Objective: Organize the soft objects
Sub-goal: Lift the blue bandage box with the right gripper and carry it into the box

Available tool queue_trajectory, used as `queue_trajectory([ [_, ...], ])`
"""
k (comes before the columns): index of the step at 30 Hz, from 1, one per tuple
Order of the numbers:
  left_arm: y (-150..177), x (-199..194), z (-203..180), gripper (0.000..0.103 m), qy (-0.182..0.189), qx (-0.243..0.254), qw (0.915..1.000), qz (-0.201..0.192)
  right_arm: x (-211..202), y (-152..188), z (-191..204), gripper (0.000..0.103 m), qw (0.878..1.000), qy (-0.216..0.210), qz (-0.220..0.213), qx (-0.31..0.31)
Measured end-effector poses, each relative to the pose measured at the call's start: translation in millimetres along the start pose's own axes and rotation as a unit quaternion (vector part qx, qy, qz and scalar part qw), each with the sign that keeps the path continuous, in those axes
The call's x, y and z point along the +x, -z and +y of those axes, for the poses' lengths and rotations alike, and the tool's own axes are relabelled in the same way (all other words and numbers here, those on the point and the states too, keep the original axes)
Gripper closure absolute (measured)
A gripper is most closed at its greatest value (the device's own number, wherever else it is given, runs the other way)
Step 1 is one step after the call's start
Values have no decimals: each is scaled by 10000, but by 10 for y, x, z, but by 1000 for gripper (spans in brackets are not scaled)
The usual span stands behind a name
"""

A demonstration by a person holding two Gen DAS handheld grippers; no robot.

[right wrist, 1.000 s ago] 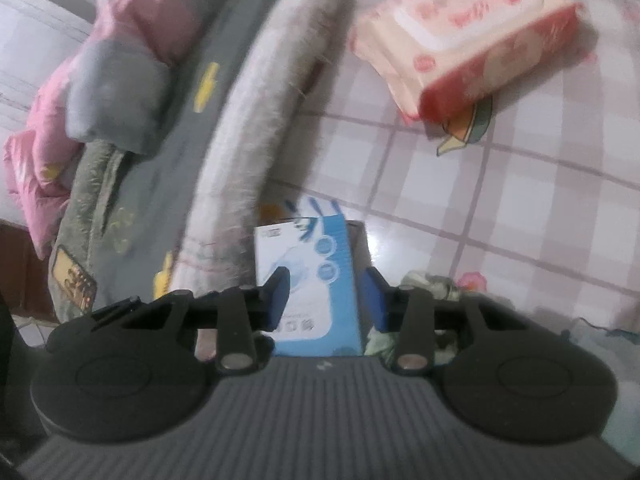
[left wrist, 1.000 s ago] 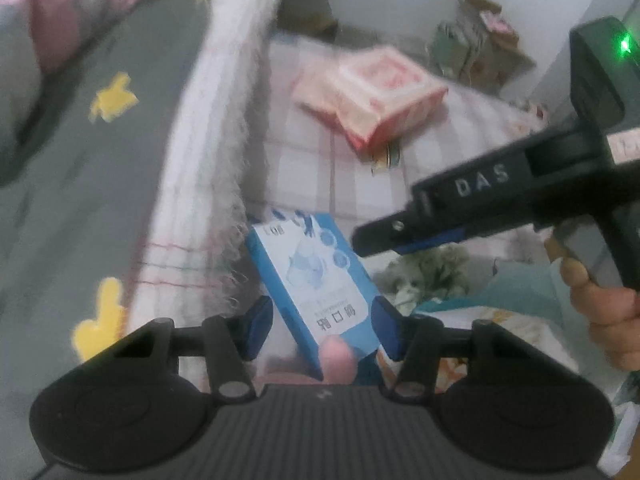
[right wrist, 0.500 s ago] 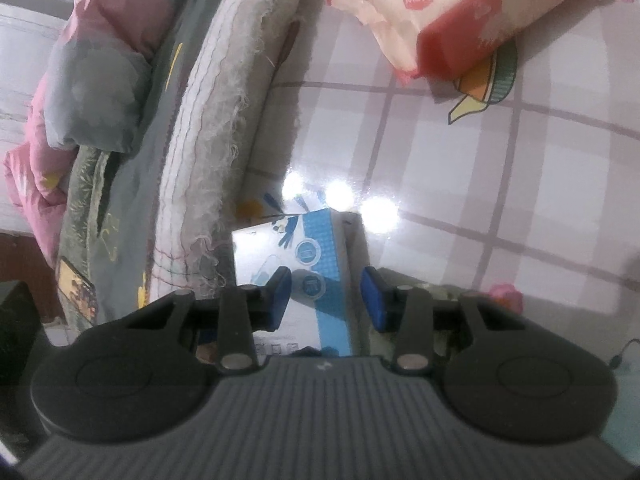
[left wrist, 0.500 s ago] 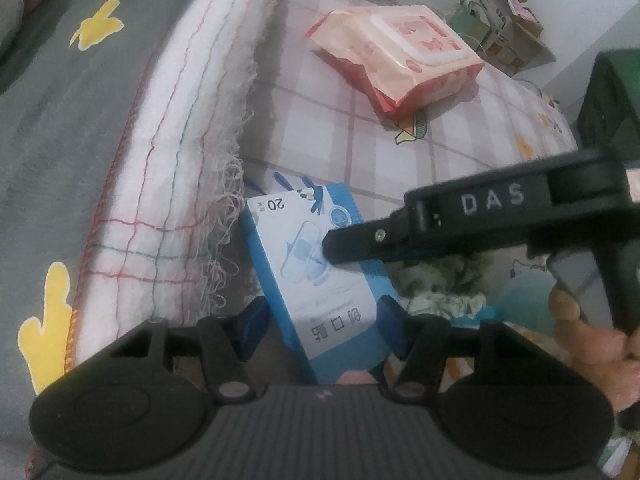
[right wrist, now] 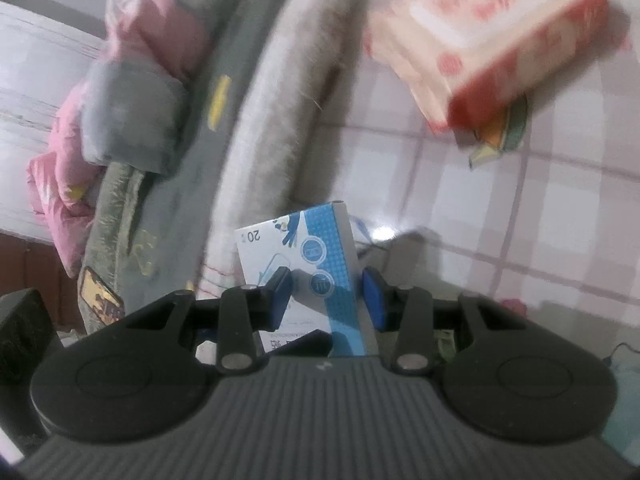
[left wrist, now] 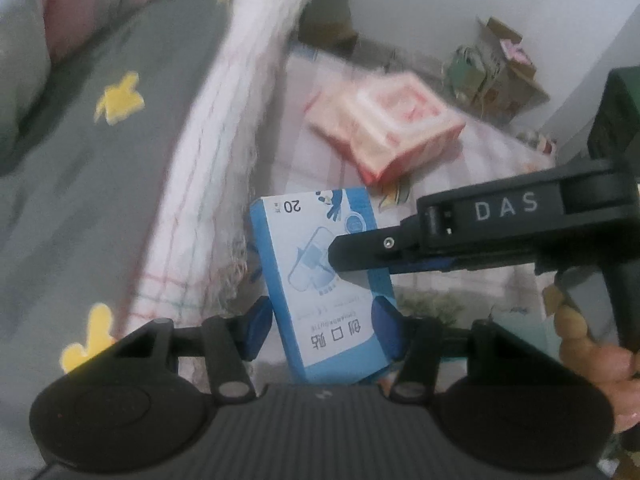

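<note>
- The bed takes the left part of both views. A grey blanket (left wrist: 100,184) with yellow shapes lies on it, and a pink quilt (right wrist: 132,60) is bundled at the far side.
- A white towel (left wrist: 212,184) with thin coloured lines and a frayed edge runs along the border of the bed, just beside the checked cloth (right wrist: 520,220), which covers the surface where the things are.
- A pink and red pack of wipes (left wrist: 384,124) lies on the checked cloth, well apart from both tools. It looks soft and squashy, so it probably bends if it is taken at one end.
- The blue box (left wrist: 324,284) of plasters is the thing in hand. It is lifted up and tilted, above the cloth near the towel edge, between the two tools.
- The left tool (left wrist: 322,326) has the lower end of the box between its pads, and its jaws are closing at this moment. The pads seem to touch the two long edges.
- The right tool (right wrist: 326,296) is clenched across the box at its middle; in the left view one finger (left wrist: 372,252) lies over the printed face.
- I judge that the box is light and made of thin card: stiff enough to keep its shape, but easy to dent, and its glossy face may slip. The narrow sides, near the middle, look like the best place to hold it, with gentle force only.
</note>
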State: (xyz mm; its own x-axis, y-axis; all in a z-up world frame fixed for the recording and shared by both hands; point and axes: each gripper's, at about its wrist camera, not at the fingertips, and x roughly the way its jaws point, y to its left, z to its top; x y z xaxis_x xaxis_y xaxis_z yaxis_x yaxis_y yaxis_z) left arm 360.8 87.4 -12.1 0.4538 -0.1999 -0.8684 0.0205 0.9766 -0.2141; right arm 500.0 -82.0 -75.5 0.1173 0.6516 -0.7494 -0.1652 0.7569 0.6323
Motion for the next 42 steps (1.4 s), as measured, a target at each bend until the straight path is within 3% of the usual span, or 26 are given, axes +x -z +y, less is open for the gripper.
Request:
queue_trajectory([
  [12,-17,-819,-383,49,17,223,9952,-957,-873,104,408,65,9958,-202,-799,-397],
  [23,210,-1225,-1062,49,352,625,9897,-1242,-1801,610,394,65,9898,-118,-1372,-377],
  [34,465,-1300,-2126,49,811,1348,9807,-1163,-2862,1256,-209,65,9804,9,-1970,42],
  [42,597,-827,-3023,50,1372,1887,9710,-523,-3501,1742,-1147,65,9692,284,-2290,865],
])
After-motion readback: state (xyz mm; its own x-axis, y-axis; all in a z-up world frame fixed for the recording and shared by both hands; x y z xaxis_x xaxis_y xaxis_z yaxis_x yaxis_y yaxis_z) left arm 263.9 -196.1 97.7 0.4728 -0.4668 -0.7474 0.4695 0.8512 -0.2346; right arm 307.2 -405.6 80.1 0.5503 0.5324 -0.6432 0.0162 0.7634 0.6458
